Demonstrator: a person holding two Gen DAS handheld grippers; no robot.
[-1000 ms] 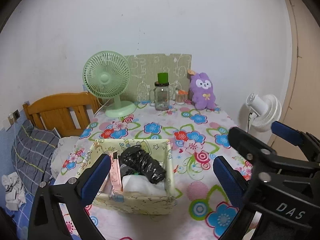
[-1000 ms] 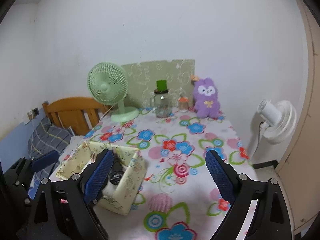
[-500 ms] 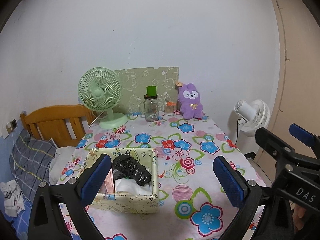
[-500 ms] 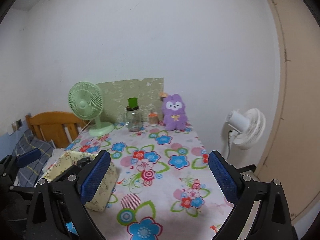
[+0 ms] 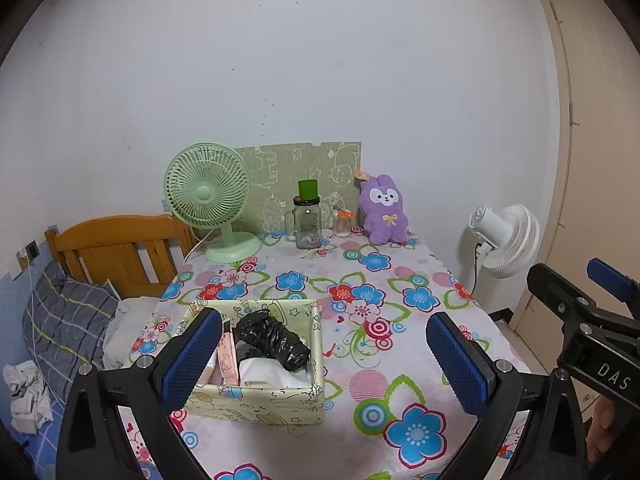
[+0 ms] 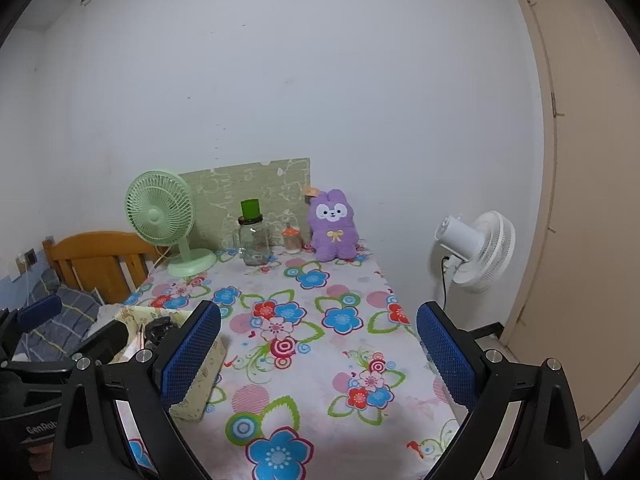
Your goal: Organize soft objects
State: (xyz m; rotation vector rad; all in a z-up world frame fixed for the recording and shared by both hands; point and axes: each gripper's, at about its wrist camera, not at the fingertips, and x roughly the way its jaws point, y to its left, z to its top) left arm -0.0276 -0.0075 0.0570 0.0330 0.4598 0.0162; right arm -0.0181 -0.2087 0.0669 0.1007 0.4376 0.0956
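Since a second ago both of my cameras have pulled back and up: the table reads smaller, more wall shows above it, and the door frame has come into view on the right.

Left gripper: held level above the near table edge, fingers released wide apart, nothing between them. Its left pad overlaps the near-left corner of the storage box in the left wrist view.

Right gripper: beside it to the right, same height, fingers released wide, empty, aimed down the middle of the floral tablecloth.

Storage box: pale printed fabric, near-left part of the table. Inside I count a black crumpled bundle on top, white folded cloth beneath it, and a pink item standing against the left side.

Far edge, left to right: green desk fan, glass jar with a green cup on it, small orange-lidded jar, purple plush rabbit sitting upright against the patterned board.

Beyond the table's right side: white fan.
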